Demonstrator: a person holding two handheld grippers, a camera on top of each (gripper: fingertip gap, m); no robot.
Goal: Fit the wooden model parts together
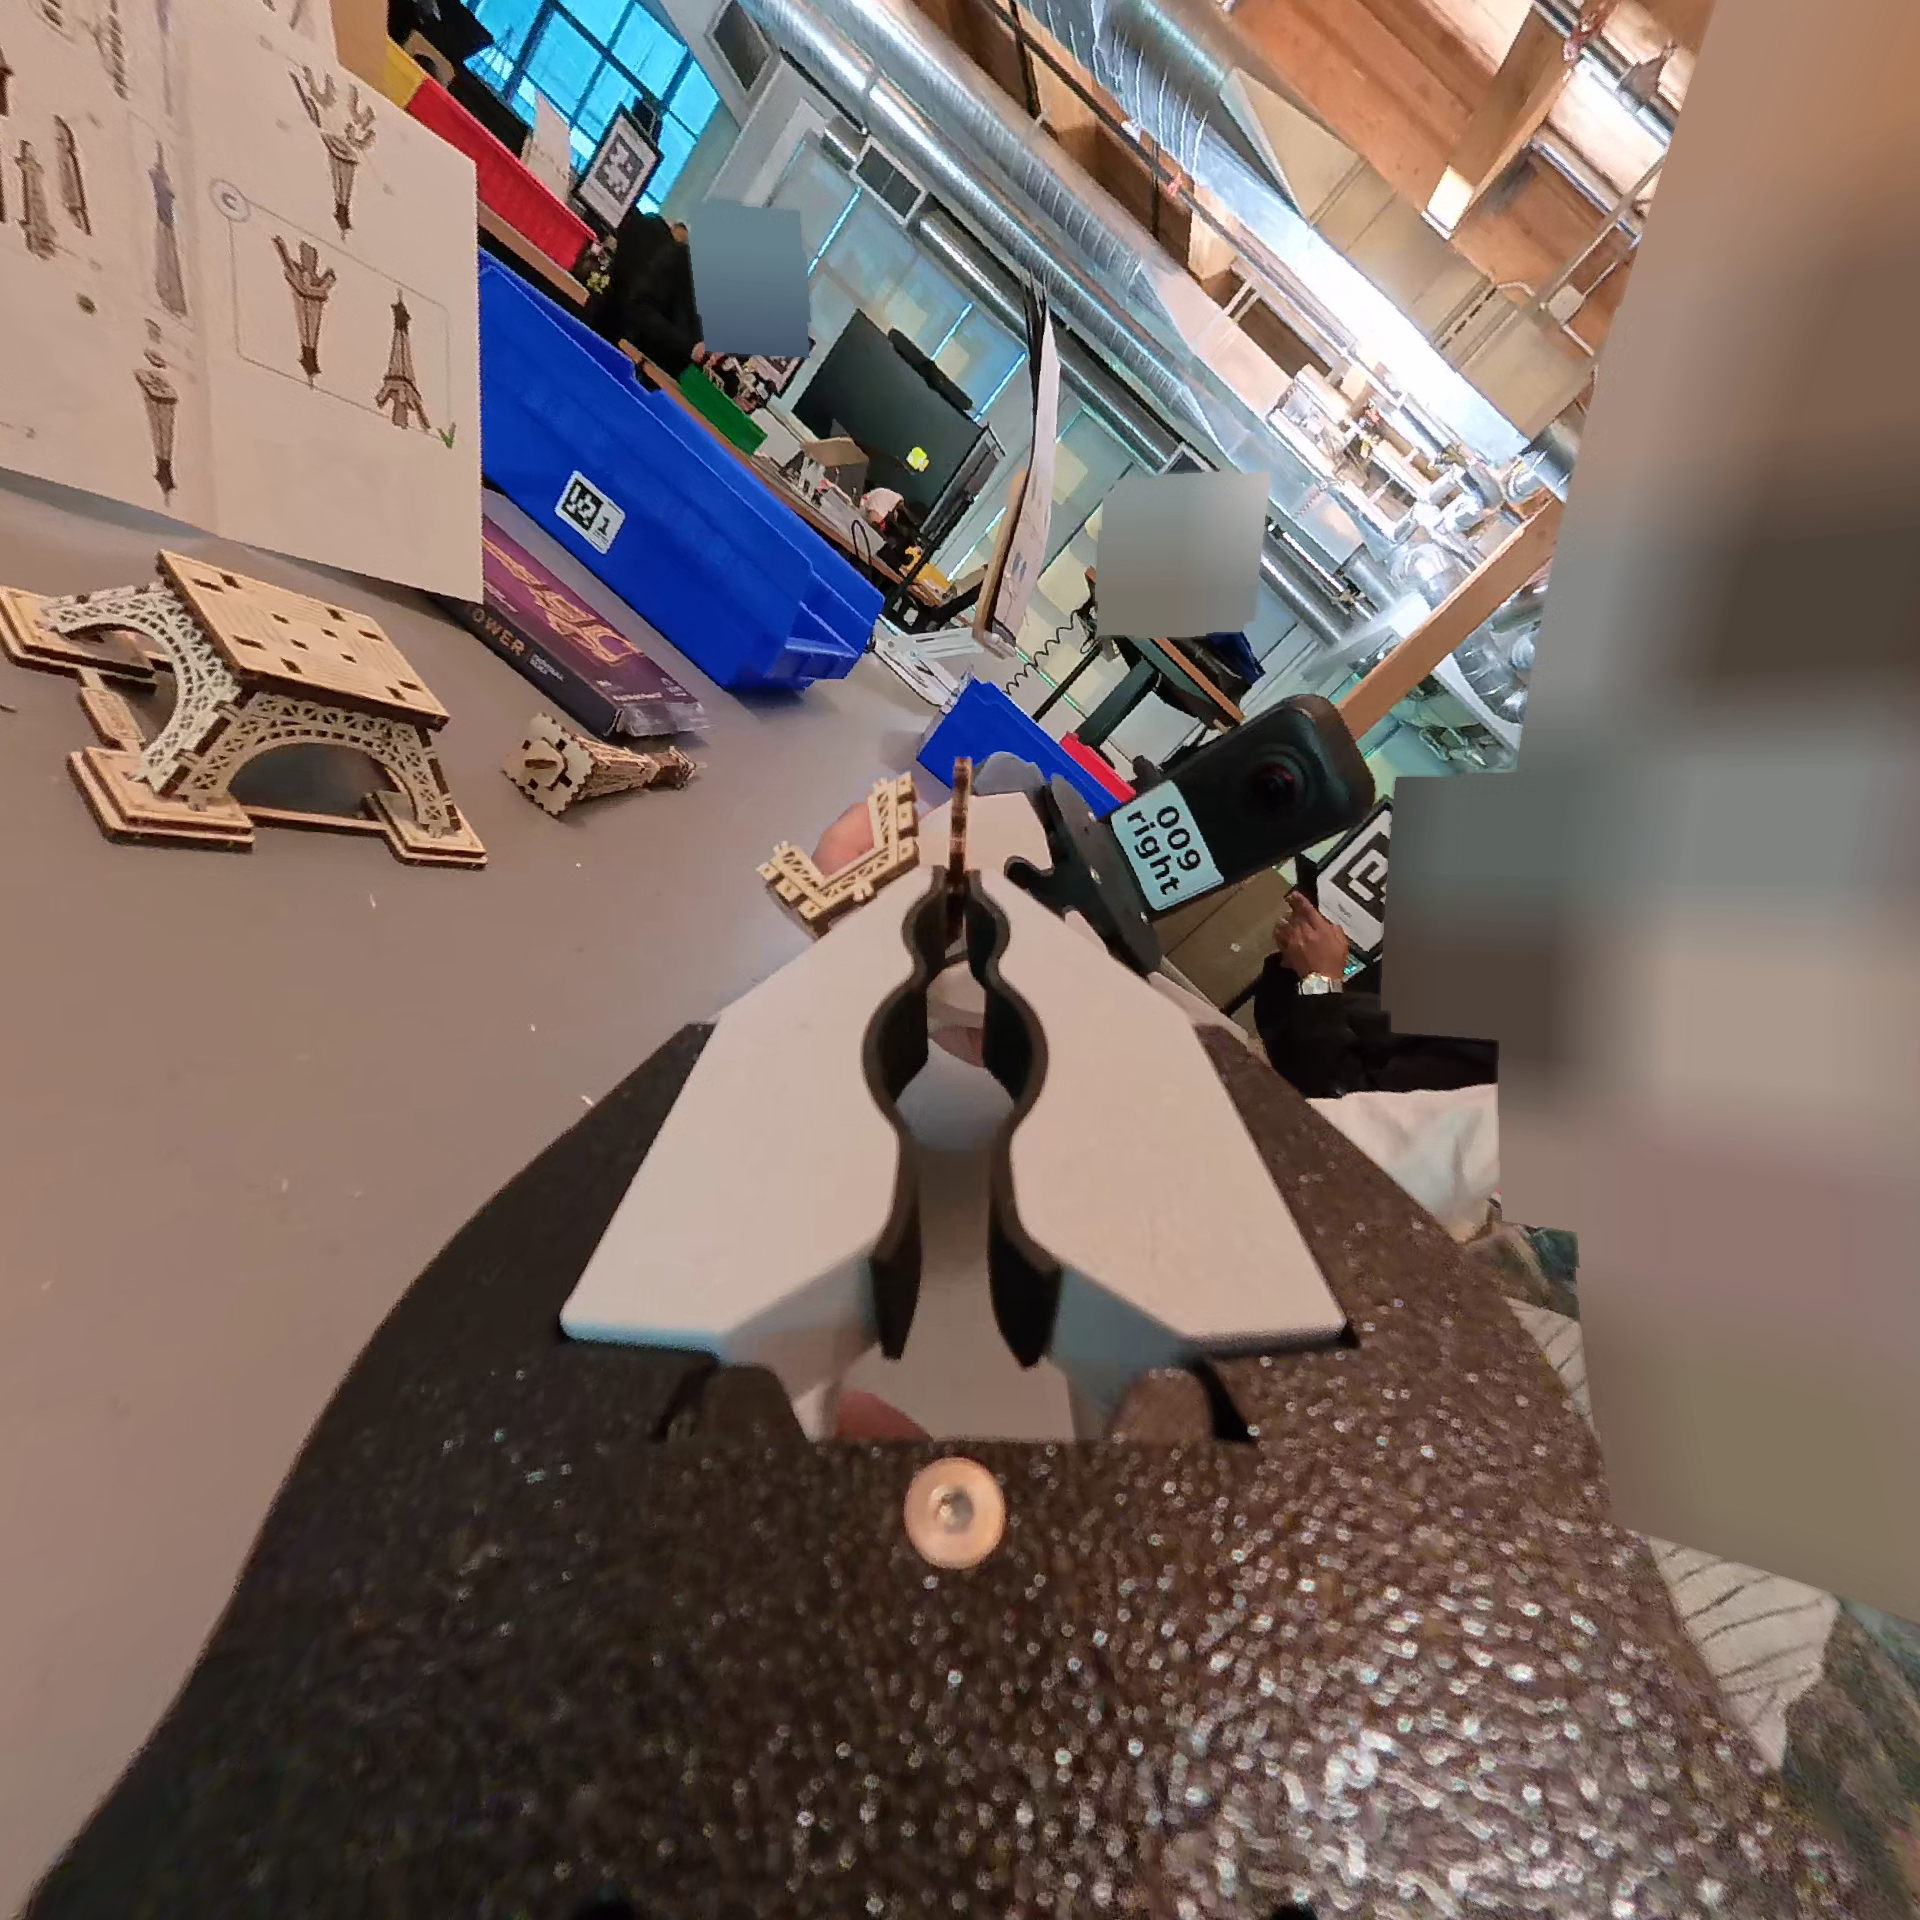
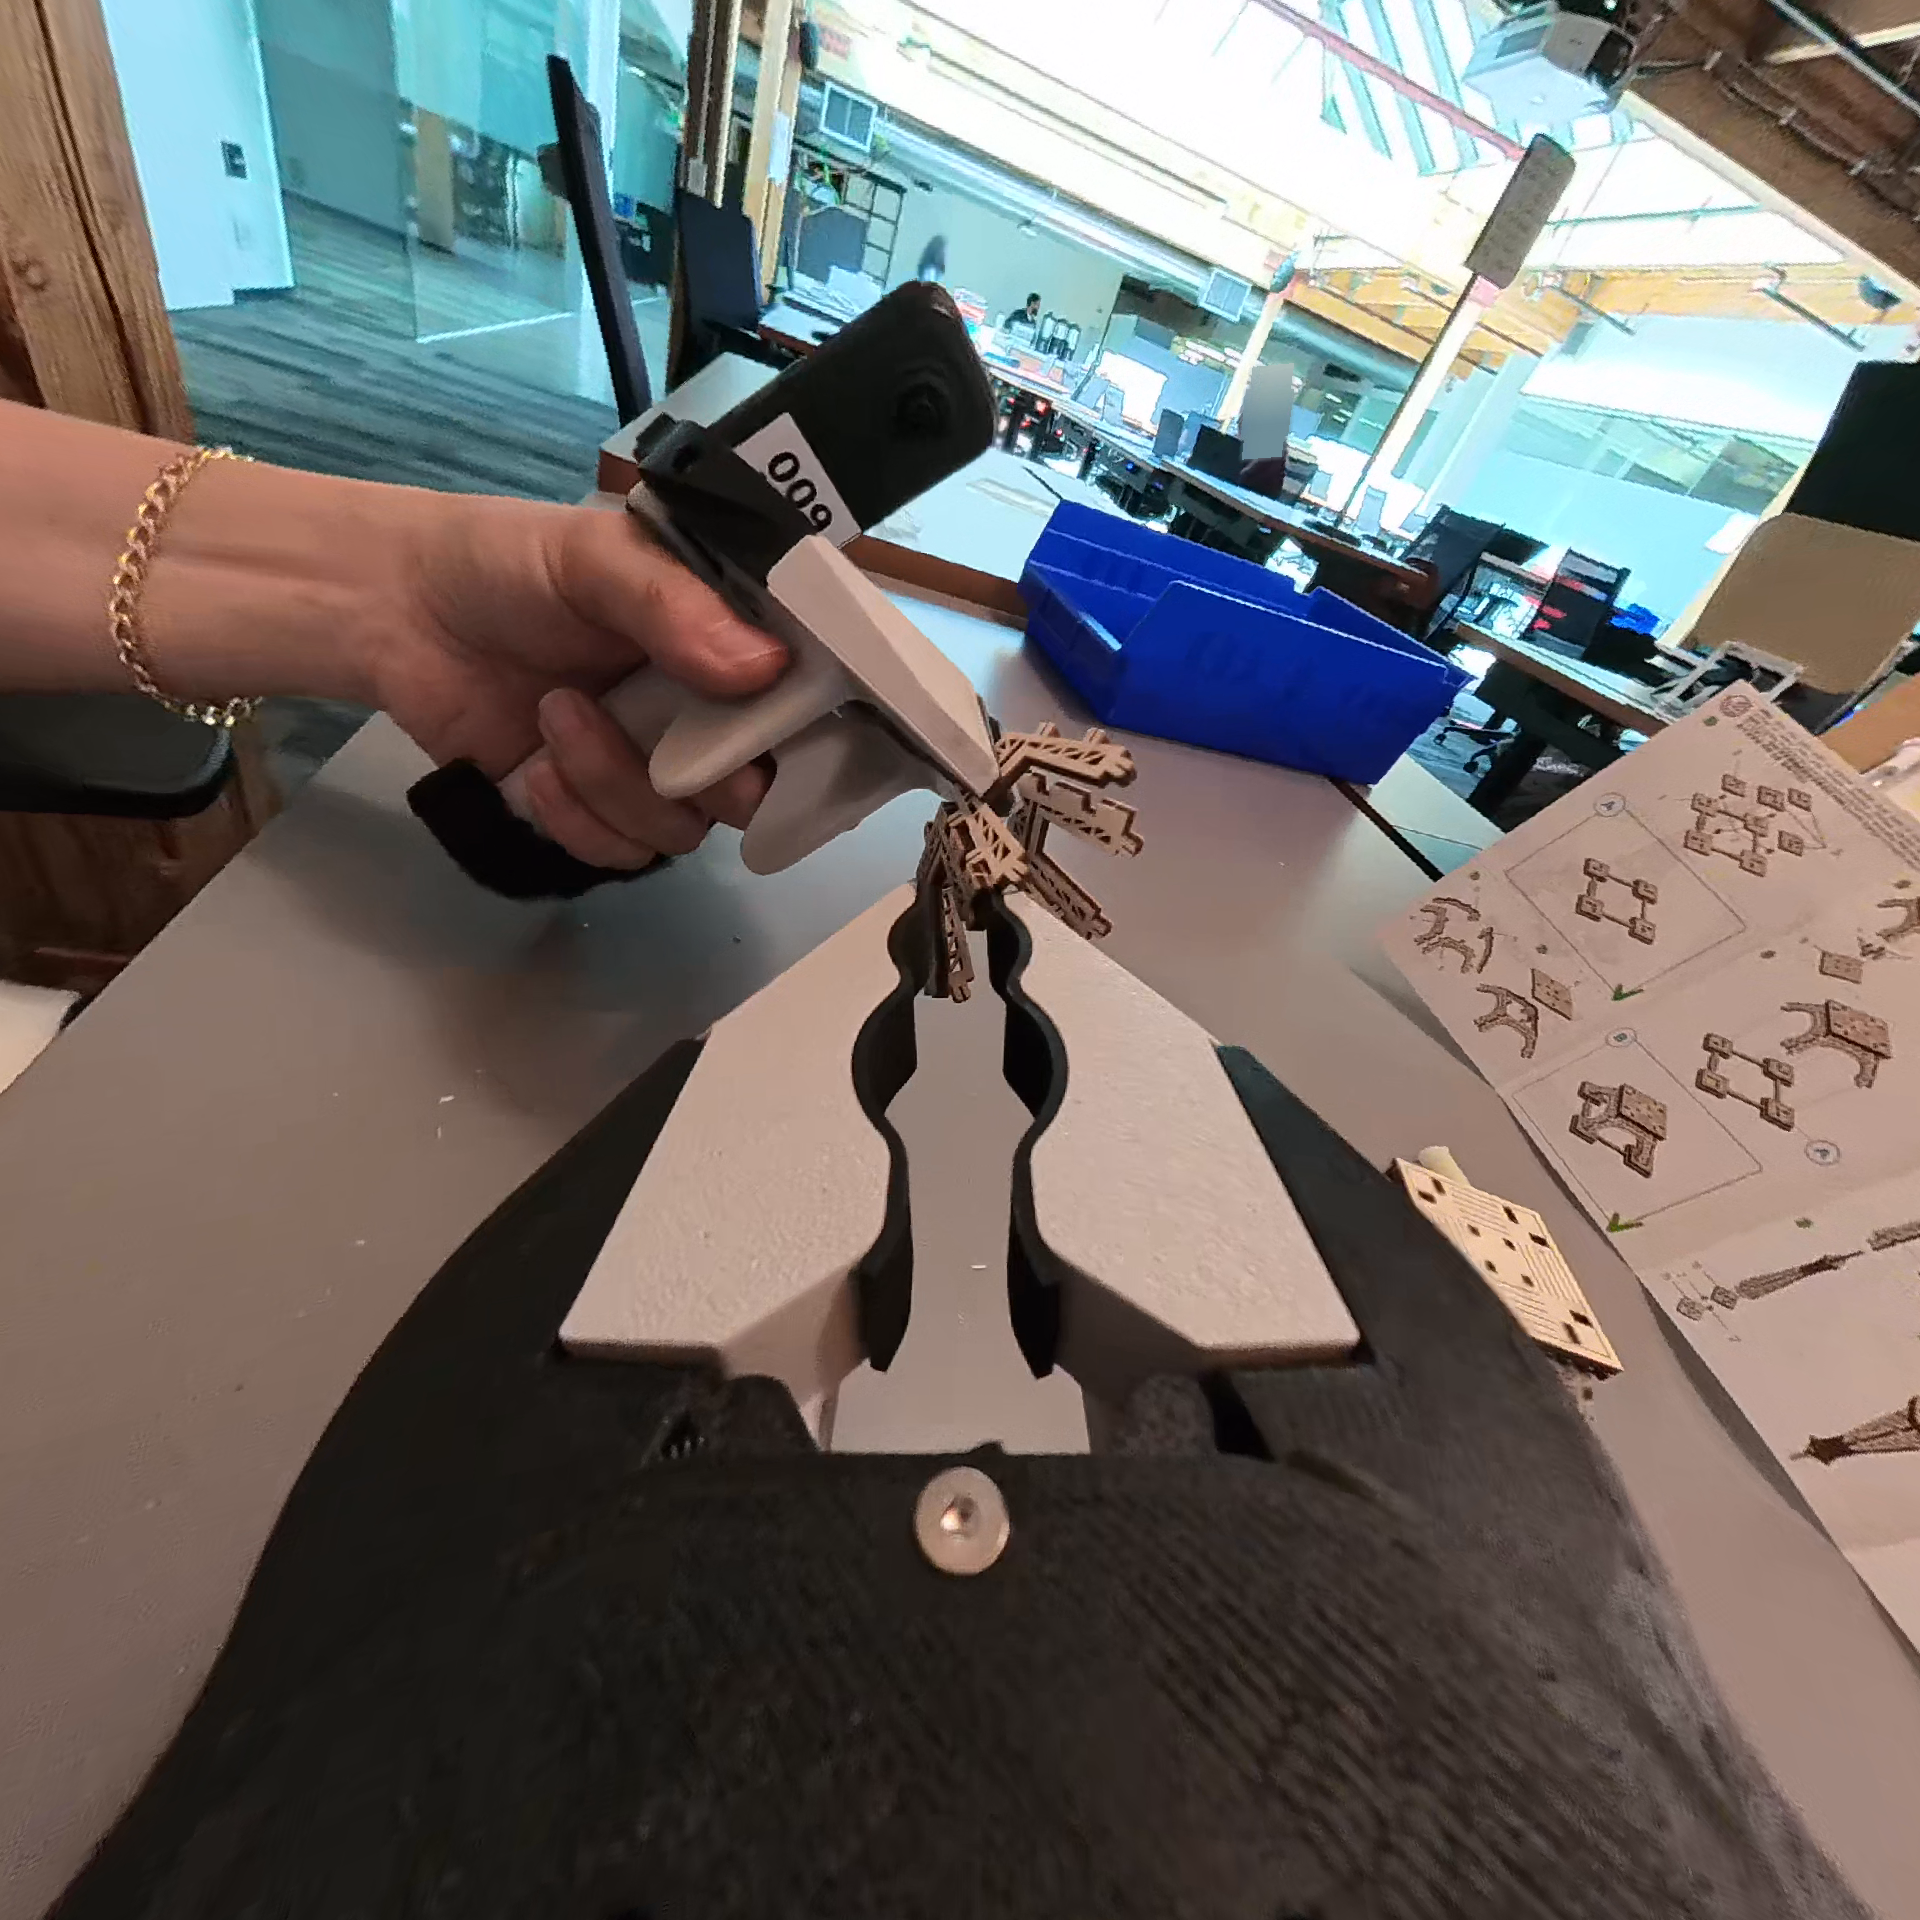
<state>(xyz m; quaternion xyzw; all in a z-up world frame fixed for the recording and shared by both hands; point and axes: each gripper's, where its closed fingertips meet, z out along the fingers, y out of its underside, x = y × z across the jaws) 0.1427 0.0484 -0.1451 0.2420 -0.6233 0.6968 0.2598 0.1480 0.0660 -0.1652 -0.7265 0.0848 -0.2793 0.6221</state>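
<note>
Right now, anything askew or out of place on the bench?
Mostly no. The small spire section lies tipped on its side on the table beside the upright tower base. A few specks of debris sit on the table. Nothing looks broken.

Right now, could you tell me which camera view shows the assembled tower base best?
The left wrist view: the tower base stands whole on the grey table, arches and top plate clear. The right wrist view shows only its top plate, partly hidden.

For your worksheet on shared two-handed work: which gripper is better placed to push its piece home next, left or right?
Probably the left gripper: it pinches one thin wooden strip at its fingertips, free to steer. The right gripper is shut on the larger lattice cluster, so it seems better suited to bracing.
</note>
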